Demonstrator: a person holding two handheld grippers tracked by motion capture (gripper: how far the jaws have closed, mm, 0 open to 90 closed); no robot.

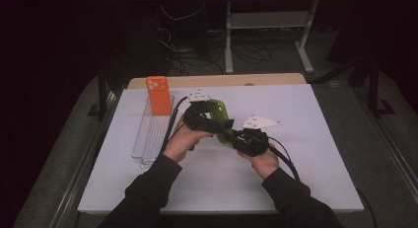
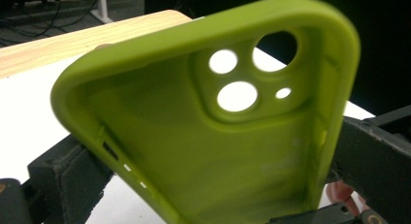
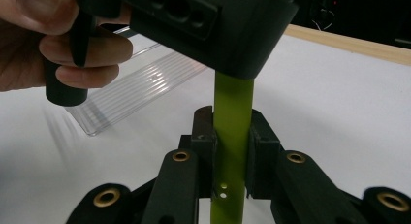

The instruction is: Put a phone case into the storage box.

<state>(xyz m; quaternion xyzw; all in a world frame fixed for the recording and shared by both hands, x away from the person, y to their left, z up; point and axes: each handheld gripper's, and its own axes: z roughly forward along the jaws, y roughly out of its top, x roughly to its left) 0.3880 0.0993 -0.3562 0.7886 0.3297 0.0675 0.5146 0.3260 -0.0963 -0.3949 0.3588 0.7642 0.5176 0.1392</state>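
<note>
1. Nearest the viewer, a person's two dark sleeves are coming in from the near edge of a white table [image 1: 296, 183], each hand holding a black two-jaw gripper above the table's middle.
2. The right gripper [image 3: 231, 146] is clamping a green phone case [image 1: 223, 120] edge-on, its two pads pressing flat against the thin side wall.
3. The left gripper [image 1: 224, 124] is meeting the same case from the left. In the left gripper view its jaws are standing on either side of the case [image 2: 208, 122] and look to be gripping across its width.
4. The case is therefore being held in the air between both tools, just above the table's centre, its hollow inside and camera holes facing the left gripper.
5. By its look the case is light, soft and rubbery. It would likely bend if squeezed across the open back, so the rim is the safer hold.
6. Farther left, a clear plastic tray [image 1: 150, 139] is lying on the table.
7. At the tray's far end, an orange phone case [image 1: 158, 94] is standing upright.
</note>
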